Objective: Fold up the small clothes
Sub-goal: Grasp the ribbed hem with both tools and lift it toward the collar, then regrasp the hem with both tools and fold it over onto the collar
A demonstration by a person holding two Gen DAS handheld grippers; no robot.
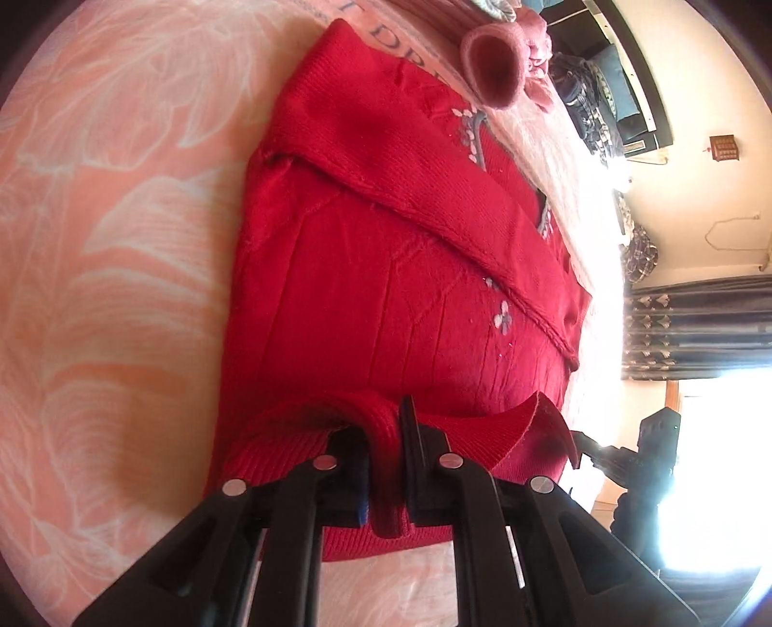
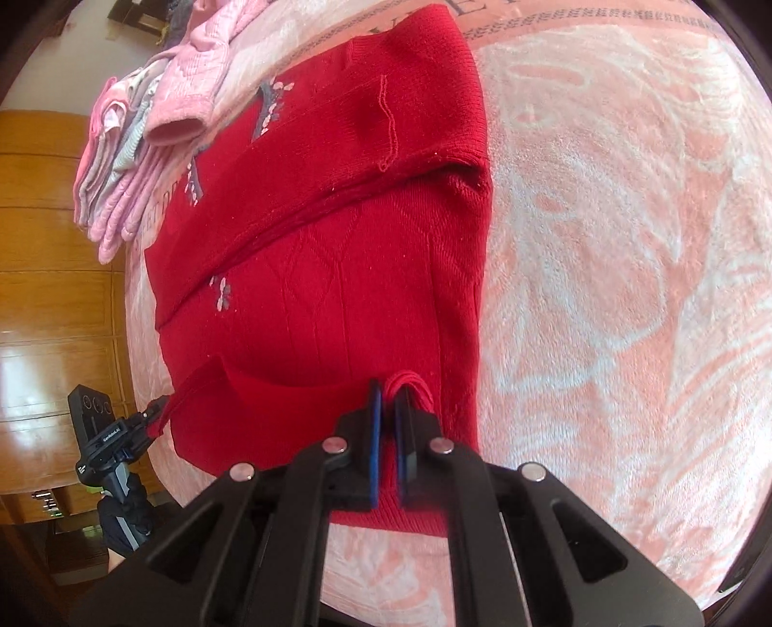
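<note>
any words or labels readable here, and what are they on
"T DR": part of a line printed on the pink blanket's border, cut off by the red sweater.
"ET DR": likely the same line, beside the sweater in the right wrist view, faint.
Large pale letters on the border above the sweater: too cut off to read.
White label on the left tongs' body: too small to read.

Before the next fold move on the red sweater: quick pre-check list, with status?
1. Left gripper shut on the hem of the red sweater: ok.
2. Right gripper shut on the hem: ok.
3. Hem between the two grips lifted off the pink blanket: ok, though it sags.
4. Sleeve already folded across the sweater body: ok.
5. Far end clear of the pink clothes pile: not ok, the pile overlaps the sweater's far edge.
6. Grip depth enough to survive the lift: cannot tell.
</note>
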